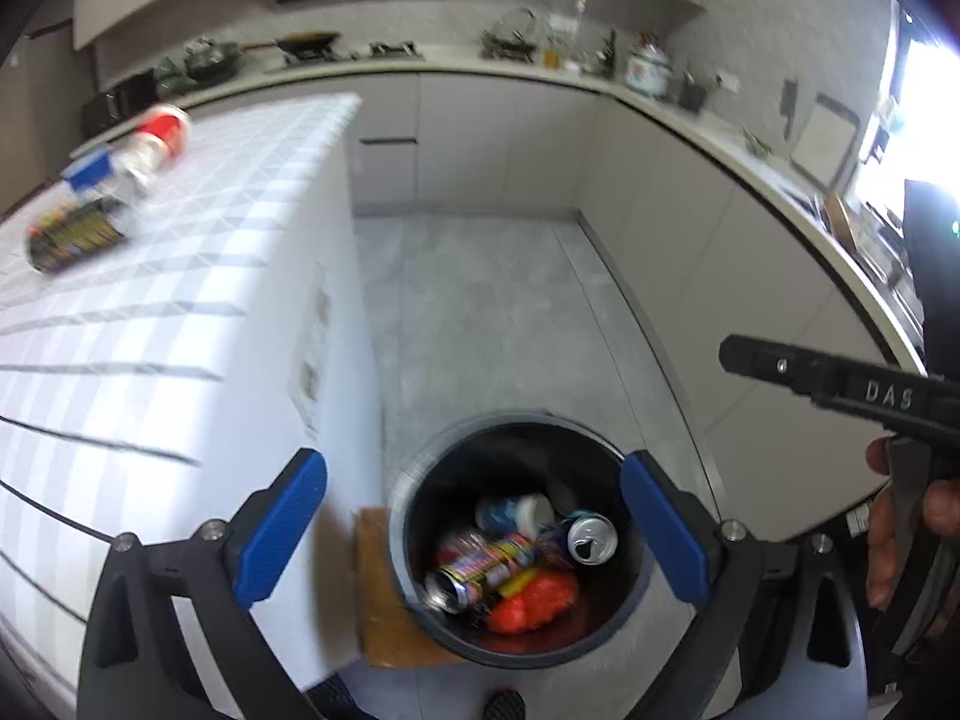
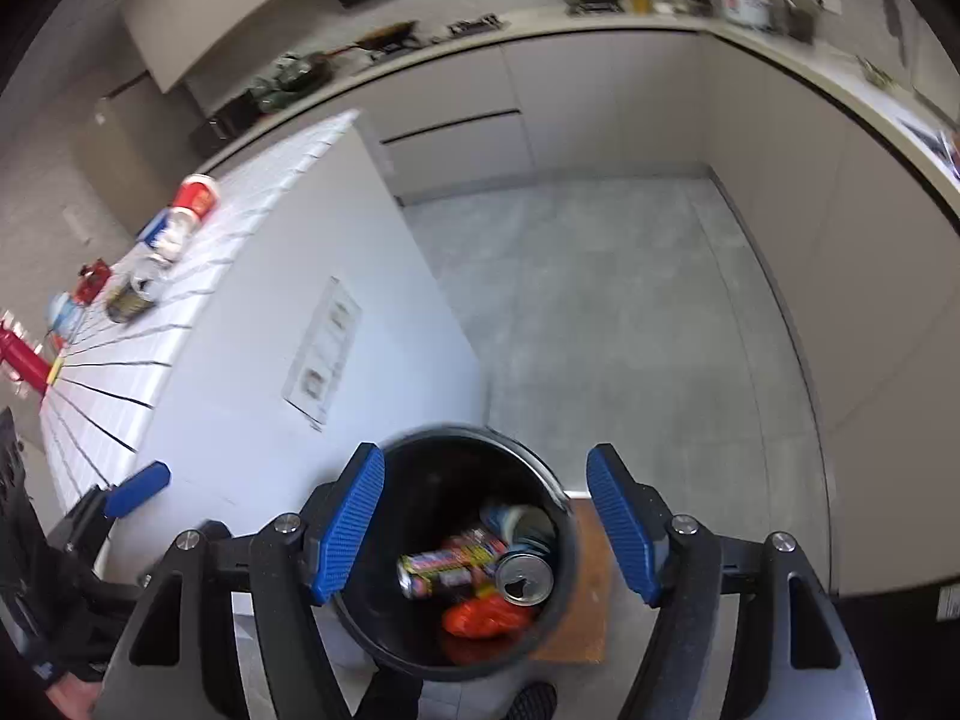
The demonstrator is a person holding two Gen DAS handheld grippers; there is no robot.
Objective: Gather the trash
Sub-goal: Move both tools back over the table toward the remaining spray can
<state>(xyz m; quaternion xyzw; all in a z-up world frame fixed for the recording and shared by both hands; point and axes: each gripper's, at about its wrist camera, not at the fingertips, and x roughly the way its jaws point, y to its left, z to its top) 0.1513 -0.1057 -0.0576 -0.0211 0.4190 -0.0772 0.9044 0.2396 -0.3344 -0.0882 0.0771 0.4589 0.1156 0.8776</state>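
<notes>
Hanging above a round black trash bin (image 1: 420, 546), the left claw (image 1: 474, 531) stands wide, its blue ribbed pads apart with nothing between them, and the bin's mouth shows in the gap. The right claw (image 2: 486, 525) is also spread over the same bin (image 2: 564, 546), its blue pads clear of everything and gripping nothing. Inside the bin lie a silver drink can (image 1: 591, 538) with its opened top facing up, a can with a busy multicoloured label (image 1: 480, 570) on its side, a white and blue container (image 1: 513, 513) and a piece of red-orange crumpled trash (image 1: 534, 600); the label print is too blurred to read. The bin stands on the grey floor (image 1: 498, 300) against the side of a white tiled bench (image 1: 180, 330), with a brown board (image 1: 384, 618) under its edge. On the bench, well away from the bin, more trash lies in a blurred cluster: a dark can with yellow print (image 1: 75, 237), a clear container with a blue label (image 1: 114, 171) and a red and white cup (image 1: 165, 129). From the right wrist view, a red item (image 2: 21, 357) sits at the bench's far left. The right tool's black body crosses the left view, and the letters "DAS" (image 1: 888, 396) read on it, with a hand (image 1: 906, 516) gripping beneath. A curved kitchen counter (image 1: 540, 75) with a kettle and pans runs along the back wall.
</notes>
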